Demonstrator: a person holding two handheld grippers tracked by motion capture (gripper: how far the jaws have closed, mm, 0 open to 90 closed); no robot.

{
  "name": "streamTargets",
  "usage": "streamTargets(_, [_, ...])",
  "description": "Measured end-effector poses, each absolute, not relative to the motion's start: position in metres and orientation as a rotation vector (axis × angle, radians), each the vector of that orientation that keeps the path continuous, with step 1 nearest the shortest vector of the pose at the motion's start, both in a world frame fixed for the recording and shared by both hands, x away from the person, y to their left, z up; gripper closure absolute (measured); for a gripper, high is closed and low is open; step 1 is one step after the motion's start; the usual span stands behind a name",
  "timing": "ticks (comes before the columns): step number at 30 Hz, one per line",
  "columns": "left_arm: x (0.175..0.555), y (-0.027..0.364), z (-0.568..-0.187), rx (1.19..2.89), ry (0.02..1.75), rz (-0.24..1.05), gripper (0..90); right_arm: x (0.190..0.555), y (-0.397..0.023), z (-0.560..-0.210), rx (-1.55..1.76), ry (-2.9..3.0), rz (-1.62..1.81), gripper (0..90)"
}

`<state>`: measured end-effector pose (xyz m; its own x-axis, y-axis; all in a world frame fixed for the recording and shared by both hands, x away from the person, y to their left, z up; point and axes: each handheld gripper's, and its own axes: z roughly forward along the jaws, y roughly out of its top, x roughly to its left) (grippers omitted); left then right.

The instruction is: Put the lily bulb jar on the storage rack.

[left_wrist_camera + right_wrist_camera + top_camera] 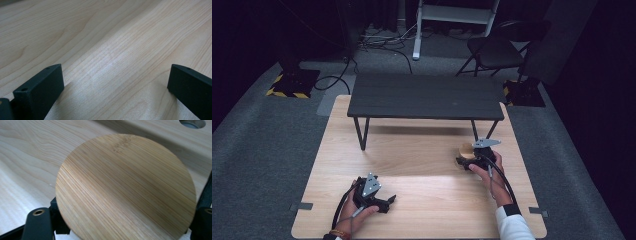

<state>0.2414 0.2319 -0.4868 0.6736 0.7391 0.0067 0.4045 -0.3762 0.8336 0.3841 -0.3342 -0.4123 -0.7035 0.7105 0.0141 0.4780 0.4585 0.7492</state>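
Right gripper view, round wooden disc [125,190] flat-face-up, claw-clamped

— what carries everything?
— a light wooden worktop [422,165] on grey carpet [257,150].
— on it?
— toward the far edge, a low dark slatted bench [426,96] on thin black legs; near the right edge, a round bamboo disc [125,187].

A white sleeve [512,226] with a dark cuff is being worn on the right arm. A band [340,233] is being worn at the left wrist. Black grippers with grey plates and black cables are being shown.
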Motion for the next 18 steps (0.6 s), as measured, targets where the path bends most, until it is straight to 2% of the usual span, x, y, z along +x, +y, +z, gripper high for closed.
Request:
streamTargets(6, [0.241,0.232,-0.487,2.01,0.885,0.483,0.5,0.376,-0.335,-0.383,0.954,2.419,1.111,24.9])
streamTargets(10, [0.242,0.232,-0.487,2.009,0.886,0.483,0.5,0.369,-0.331,-0.347,0.87,2.441,1.122,24.8])
streamTargets(18, [0.242,0.232,-0.487,2.009,0.886,0.483,0.5,0.374,-0.322,-0.299,0.778,2.488,1.162,24.9])
